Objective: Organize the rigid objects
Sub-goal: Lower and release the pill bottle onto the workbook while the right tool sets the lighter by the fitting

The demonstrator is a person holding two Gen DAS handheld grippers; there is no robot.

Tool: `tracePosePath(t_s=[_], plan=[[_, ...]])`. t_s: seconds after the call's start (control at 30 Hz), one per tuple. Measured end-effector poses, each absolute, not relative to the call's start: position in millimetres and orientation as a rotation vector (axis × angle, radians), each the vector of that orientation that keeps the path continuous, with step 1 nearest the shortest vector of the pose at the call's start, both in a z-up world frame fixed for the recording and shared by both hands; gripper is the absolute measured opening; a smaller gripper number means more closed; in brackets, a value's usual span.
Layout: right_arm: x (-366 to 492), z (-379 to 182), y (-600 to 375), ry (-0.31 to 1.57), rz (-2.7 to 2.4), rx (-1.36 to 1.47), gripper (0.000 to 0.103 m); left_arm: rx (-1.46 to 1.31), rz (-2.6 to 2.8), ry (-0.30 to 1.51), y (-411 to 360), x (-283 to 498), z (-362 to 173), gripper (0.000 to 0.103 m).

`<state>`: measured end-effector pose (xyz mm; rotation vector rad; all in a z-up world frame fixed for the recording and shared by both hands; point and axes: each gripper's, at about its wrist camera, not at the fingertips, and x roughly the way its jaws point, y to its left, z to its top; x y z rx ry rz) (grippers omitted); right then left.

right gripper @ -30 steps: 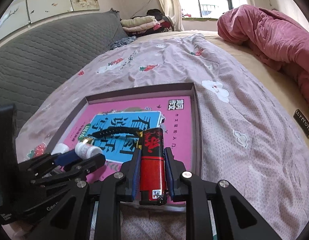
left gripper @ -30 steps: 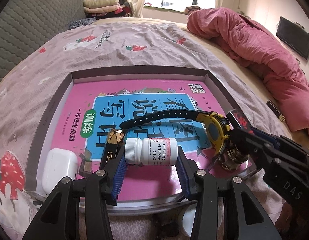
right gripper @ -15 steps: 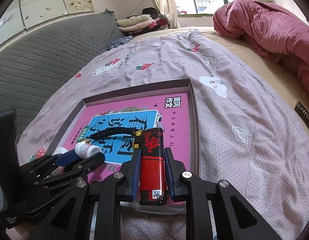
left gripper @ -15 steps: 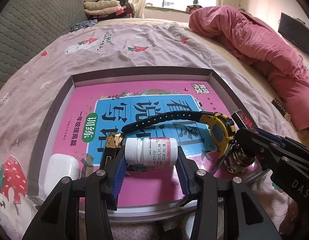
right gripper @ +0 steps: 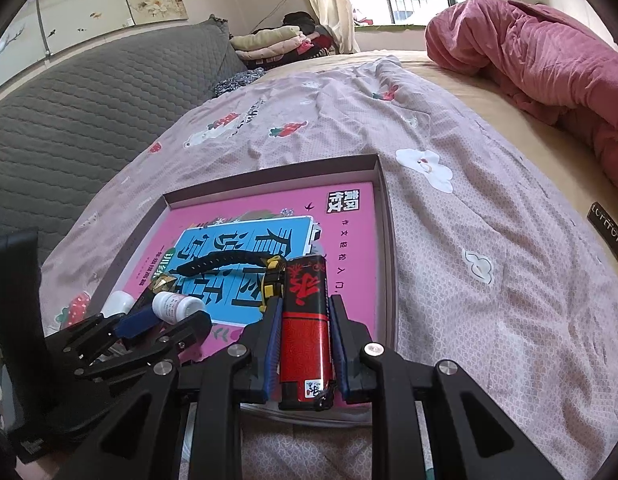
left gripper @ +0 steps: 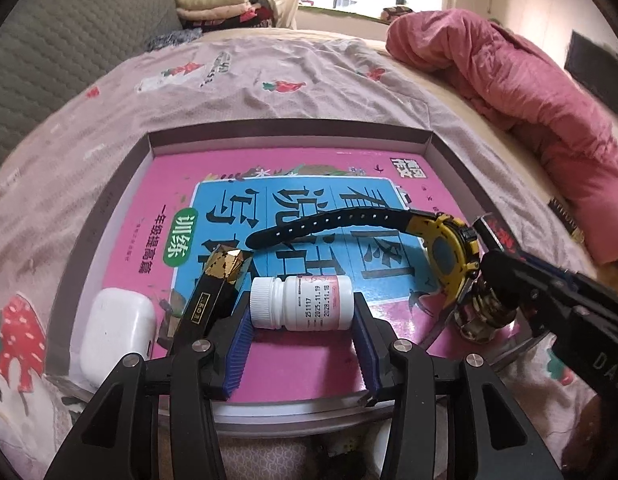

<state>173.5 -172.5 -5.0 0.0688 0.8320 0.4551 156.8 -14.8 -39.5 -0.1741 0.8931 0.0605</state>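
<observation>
A white pill bottle (left gripper: 305, 307) lies sideways between the blue pads (left gripper: 240, 340) of my left gripper (left gripper: 301, 314), which is shut on its two ends, low over a pink book (left gripper: 317, 168). The book fills a shallow grey tray (left gripper: 285, 126) on the bed. In the right wrist view my right gripper (right gripper: 305, 308) is shut on a red and black lighter (right gripper: 305, 320) over the tray's near right corner. From the left wrist view, the right gripper (left gripper: 509, 264) is beside a yellow watch (left gripper: 449, 252) with a black strap.
A black and gold box (left gripper: 217, 292) and a white earbud case (left gripper: 117, 328) lie at the tray's near left. A shiny metal object (left gripper: 481, 316) sits under the watch. A pink quilt (right gripper: 529, 48) is bunched at the far right, and a grey padded headboard (right gripper: 89, 100) stands on the left.
</observation>
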Motion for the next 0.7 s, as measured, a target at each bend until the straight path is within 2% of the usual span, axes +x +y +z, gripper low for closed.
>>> tracePosePath(t_s=[0.7], plan=[[175.2,-5.0,-175.3,0.842,0.467,0.107,0.023,-0.241,0.027,0.879,-7.2,144.5,-32.7,0.051]])
